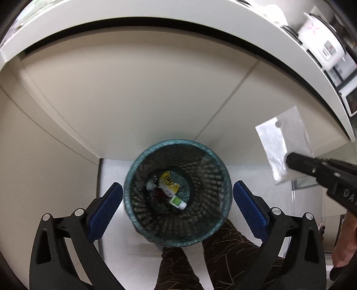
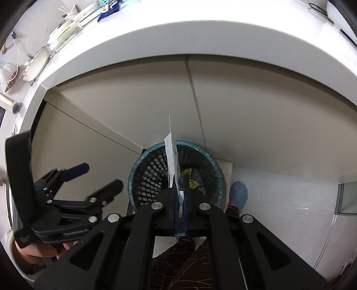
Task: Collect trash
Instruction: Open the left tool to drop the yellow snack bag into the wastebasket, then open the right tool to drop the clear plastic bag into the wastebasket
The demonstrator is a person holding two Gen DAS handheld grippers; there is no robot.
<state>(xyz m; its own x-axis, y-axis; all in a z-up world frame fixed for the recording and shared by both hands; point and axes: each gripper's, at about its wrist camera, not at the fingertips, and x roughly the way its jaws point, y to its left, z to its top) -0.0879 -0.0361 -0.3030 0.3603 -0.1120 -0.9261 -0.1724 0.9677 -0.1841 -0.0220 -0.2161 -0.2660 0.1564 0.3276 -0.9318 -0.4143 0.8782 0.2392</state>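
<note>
Our left gripper (image 1: pixel 177 201) hangs over the mesh wastebasket (image 1: pixel 178 196) with its jaws spread wide and nothing between them; the basket's mouth sits squarely in the gap, and a yellow wrapper (image 1: pixel 167 181) and a small green-and-white bottle (image 1: pixel 177 202) already lie at its bottom. Our right gripper (image 2: pixel 181 178) has its jaws clenched on a clear plastic packet (image 2: pixel 172 156), which sticks out ahead of the tips. In the left wrist view that packet is off to the right of the basket and apparently short of its rim, near the desk (image 1: pixel 156 9) edge. We judge the step in hand is dropping the packet. To do it well, we carry the right jaws until the packet's free end is inside the rim, then release; the film is light and may cling or drift. We also keep the left gripper clear of that path.
</note>
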